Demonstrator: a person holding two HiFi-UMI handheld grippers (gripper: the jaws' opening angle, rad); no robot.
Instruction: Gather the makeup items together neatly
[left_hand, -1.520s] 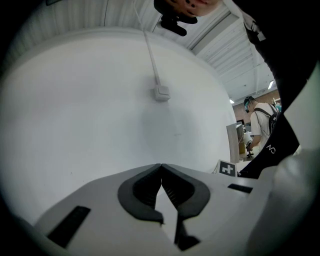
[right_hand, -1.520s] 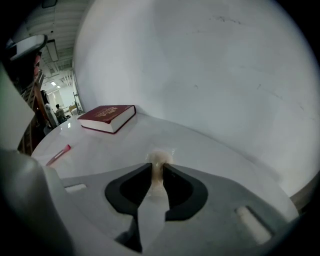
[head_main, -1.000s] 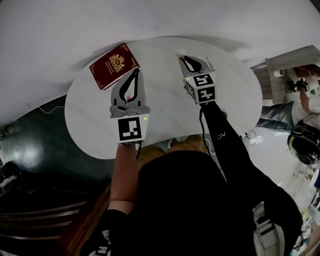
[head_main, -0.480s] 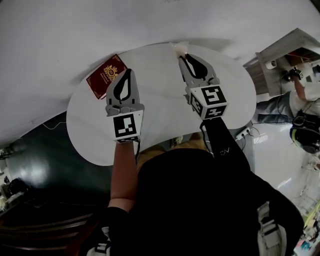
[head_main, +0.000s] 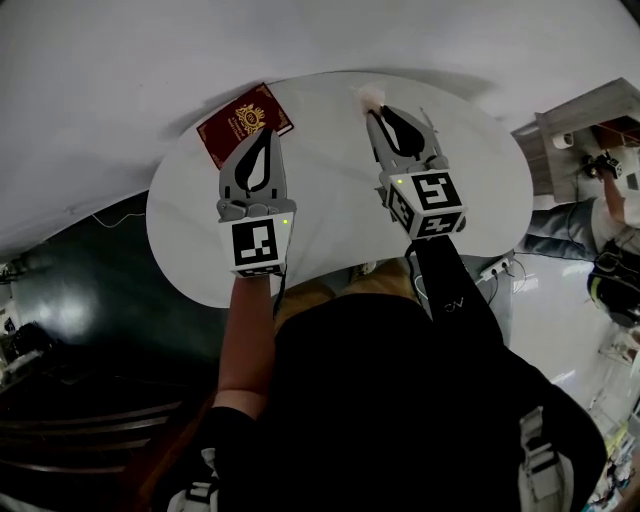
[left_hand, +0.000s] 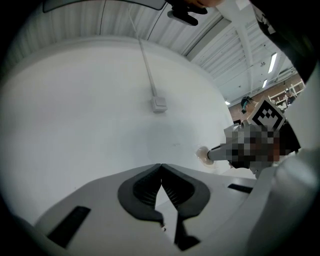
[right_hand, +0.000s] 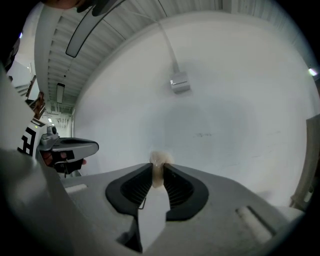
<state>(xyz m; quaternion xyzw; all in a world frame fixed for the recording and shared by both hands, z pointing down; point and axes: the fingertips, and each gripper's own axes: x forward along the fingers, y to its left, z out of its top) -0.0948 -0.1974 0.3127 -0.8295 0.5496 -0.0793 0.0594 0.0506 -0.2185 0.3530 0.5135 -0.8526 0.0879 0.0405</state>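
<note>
Head view: my right claw (head_main: 378, 112) is clamped on a pale puff (head_main: 368, 97) over the surface's (head_main: 330, 215) far edge. I'd carry it gently left and set it down just beside the red case (head_main: 245, 122).

Left gripper view: my left claw (left_hand: 160, 167) is closed, empty — the puff shows off right.

Right gripper view: the puff, a sponge I think, sits pinched between the pads.

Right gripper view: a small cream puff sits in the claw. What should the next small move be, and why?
Probably carry the small cream puff leftward to the dark red, gold-crested flat case and lower it alongside. The right claw, just eased open slightly, pinches the puff at its tips, while the case lies apart near the round white table's far edge.
</note>
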